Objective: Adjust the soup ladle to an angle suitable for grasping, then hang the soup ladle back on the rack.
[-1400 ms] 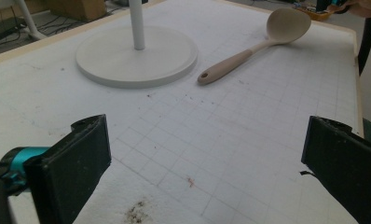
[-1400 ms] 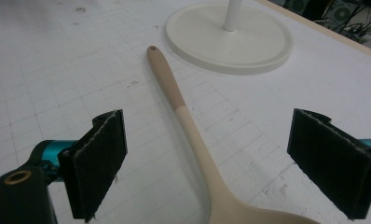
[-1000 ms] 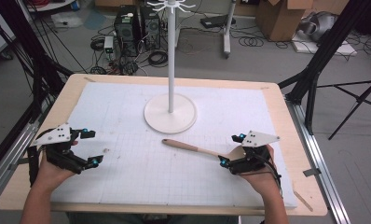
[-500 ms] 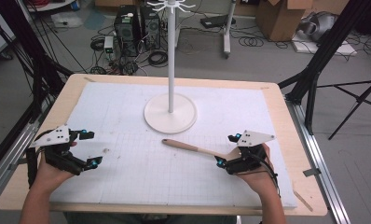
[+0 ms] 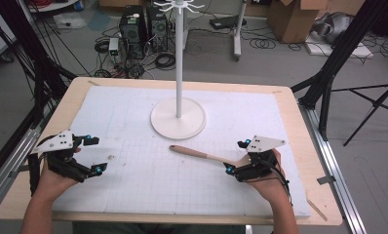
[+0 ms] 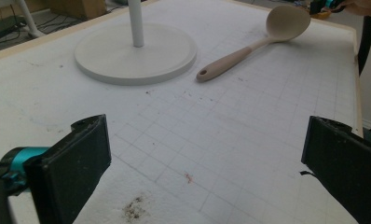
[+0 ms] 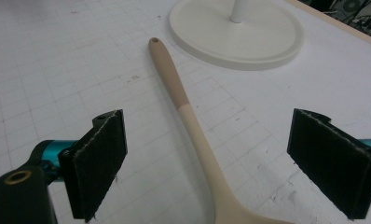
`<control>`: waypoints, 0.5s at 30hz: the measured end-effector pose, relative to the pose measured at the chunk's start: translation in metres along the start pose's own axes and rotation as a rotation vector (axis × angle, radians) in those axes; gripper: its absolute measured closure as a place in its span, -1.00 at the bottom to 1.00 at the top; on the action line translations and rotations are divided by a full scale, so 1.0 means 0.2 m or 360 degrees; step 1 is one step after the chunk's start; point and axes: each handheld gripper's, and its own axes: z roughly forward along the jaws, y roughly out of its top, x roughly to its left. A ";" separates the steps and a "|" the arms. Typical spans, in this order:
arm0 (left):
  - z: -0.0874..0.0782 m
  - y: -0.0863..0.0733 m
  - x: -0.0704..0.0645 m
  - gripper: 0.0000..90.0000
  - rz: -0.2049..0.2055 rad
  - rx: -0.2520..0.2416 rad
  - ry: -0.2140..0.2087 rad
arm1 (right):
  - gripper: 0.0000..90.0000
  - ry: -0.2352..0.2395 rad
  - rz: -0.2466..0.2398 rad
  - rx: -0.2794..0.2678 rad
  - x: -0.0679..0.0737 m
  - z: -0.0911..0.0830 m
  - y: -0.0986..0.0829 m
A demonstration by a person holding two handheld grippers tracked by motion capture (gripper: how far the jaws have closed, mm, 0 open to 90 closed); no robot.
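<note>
On the desk (image 5: 299, 122) lies a mat (image 5: 133, 185). A stand (image 5: 178, 117) sits on the mat toward the far middle. Just before it, to the right, lies a spoon (image 5: 197, 153), its handle end nearest the stand. The left gripper (image 5: 97, 155) is at the near left, the right gripper (image 5: 235, 157) at the spoon's bowl end, its jaws either side of the handle.

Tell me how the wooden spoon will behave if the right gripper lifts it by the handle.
The spoon looks rigid, so it probably won't flex. Its bowl is broader than the slim handle, so it may droop bowl-first. The smooth, rounded handle could twist between the right gripper's open jaws.
</note>
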 end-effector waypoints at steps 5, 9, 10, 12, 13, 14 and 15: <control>0.00 0.01 0.01 -0.96 0.0004 -0.0008 0.0001 | -0.76 -0.0006 -0.0005 -0.0005 0.00 -0.01 0.00; 0.01 0.00 0.02 -0.96 -0.0006 -0.0004 -0.0005 | -0.76 -0.0007 -0.0005 -0.0004 0.01 -0.01 0.00; 0.01 0.00 0.01 -0.96 -0.0007 -0.0003 -0.0009 | -0.76 -0.0011 -0.0007 0.0004 0.01 -0.01 0.00; 0.01 0.01 0.01 -0.96 0.0002 0.0002 -0.0008 | -0.76 -0.0015 -0.0015 0.0021 0.01 0.00 0.00; 0.01 0.01 0.01 -0.96 0.0005 -0.0001 -0.0004 | -0.76 -0.0014 -0.0013 0.0027 0.01 0.00 0.00; 0.01 0.01 0.00 -0.96 0.0001 -0.0001 0.0000 | -0.76 -0.0012 -0.0015 0.0029 0.01 0.00 0.00; 0.00 0.01 0.00 -0.96 0.0005 0.0000 0.0002 | -0.76 -0.0013 -0.0019 0.0032 0.01 0.00 0.00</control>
